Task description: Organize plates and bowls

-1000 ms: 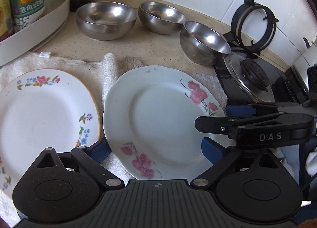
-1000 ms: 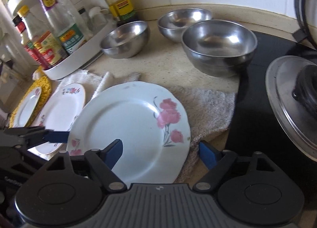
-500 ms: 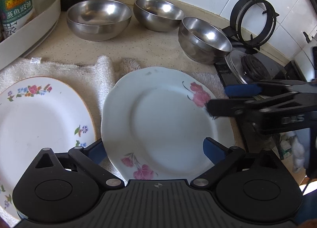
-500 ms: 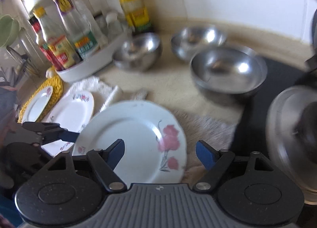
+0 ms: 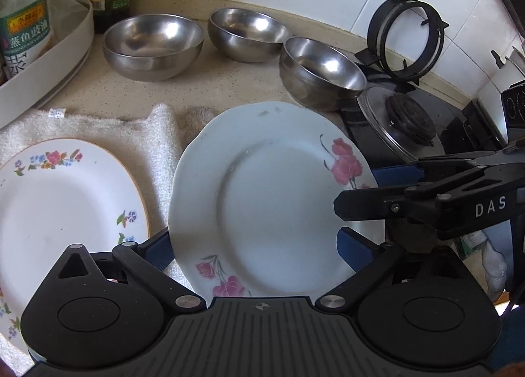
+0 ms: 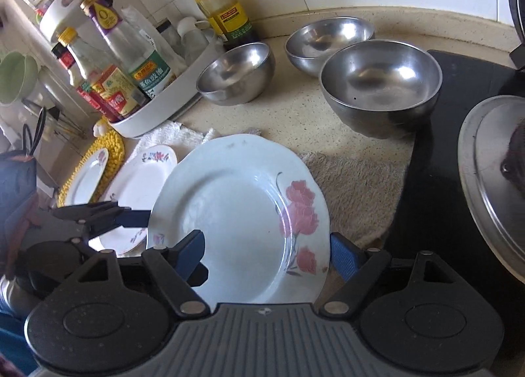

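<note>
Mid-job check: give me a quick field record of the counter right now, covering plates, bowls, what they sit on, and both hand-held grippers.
big plate: pink-flower plate, on towel
other plates: small-flower plate left of it on white towel; third plate on yellow mat
bowls: three steel bowls, separate, upright, empty
left hand-held gripper: open, at the big plate's near edge
right hand-held gripper: open, one finger over the plate
</note>
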Available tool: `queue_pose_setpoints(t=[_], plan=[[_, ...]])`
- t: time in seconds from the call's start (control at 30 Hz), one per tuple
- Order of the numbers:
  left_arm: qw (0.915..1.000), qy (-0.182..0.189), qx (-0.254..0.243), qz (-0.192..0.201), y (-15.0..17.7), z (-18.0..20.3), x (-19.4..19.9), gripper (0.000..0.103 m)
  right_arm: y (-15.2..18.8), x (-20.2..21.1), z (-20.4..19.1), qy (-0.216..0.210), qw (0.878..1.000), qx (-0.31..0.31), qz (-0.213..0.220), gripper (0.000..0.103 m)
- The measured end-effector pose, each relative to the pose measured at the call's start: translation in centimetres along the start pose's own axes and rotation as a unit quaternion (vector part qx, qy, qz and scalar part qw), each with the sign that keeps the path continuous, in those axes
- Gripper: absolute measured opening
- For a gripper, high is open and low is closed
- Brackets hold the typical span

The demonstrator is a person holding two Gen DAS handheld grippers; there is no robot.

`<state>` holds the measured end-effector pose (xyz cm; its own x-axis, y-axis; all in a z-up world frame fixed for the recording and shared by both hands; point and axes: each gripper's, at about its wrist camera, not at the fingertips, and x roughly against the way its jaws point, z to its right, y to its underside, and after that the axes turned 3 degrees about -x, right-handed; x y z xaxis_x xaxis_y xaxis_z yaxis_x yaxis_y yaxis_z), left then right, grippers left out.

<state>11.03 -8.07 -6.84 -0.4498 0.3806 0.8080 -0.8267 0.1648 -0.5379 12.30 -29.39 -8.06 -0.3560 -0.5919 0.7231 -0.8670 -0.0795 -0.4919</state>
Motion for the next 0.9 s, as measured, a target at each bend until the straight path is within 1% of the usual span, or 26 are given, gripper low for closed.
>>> queue_pose_setpoints(t=[0.07,0.13,0.2,0.27,0.3,0.37,0.47,0.53,0.6,0.73,0.8,0.9], plan=[[1.0,0.001,0.002,-0.006,0.2,-0.2,-0.3,0.099,0.3,-0.5,0.0,0.016,1.0,-0.002,-0.007,0.084],[0.9999,-0.009,0.009,-0.007,0.5,-0.6,-0.2,0.098,0.5,-0.5,0.0,0.033,0.999,0.001,-0.006,0.084],[0.9997,-0.014,0.017,0.005,0.8,-1.2,0.8,0.096,0.3,0.3,-0.2,0.052,0.999,0.008,0.014,0.084],[0.9994,0.003,0.029,0.016,1.2,-2.0,2.0,0.096,-0.2,1.0,-0.8,0.056,0.998,0.018,0.028,0.084],[0.9991,0.004,0.037,0.022,1.3,-2.3,2.7,0.096,-0.4,1.2,-1.4,0.051,0.998,0.026,0.034,0.084],[0.9981,-0.031,0.04,0.036,1.7,-2.6,4.0,0.099,-0.8,0.9,-3.0,0.03,0.998,0.047,0.039,0.084],[0.9954,-0.044,0.062,0.058,2.3,-3.7,6.3,0.099,-1.3,-0.9,-5.6,-0.014,0.996,0.077,0.031,0.084],[0.9919,-0.074,0.077,0.068,2.8,-4.6,7.3,0.1,-1.7,-2.5,-7.3,-0.043,0.994,0.097,0.023,0.083],[0.9871,-0.1,0.105,0.068,3.5,-6.1,7.9,0.1,-2.0,-4.4,-9.0,-0.064,0.991,0.12,0.015,0.083],[0.9758,-0.124,0.17,0.06,5.0,-9.3,8.5,0.099,-3.0,-8.3,-11.4,-0.085,0.984,0.154,-0.015,0.082],[0.9709,-0.135,0.188,0.062,5.3,-10.6,8.6,0.098,-3.6,-10.1,-12.1,-0.086,0.984,0.155,-0.031,0.082],[0.9679,-0.134,0.203,0.063,5.3,-12.0,8.3,0.097,-4.1,-12.0,-12.9,-0.075,0.983,0.164,-0.039,0.082]])
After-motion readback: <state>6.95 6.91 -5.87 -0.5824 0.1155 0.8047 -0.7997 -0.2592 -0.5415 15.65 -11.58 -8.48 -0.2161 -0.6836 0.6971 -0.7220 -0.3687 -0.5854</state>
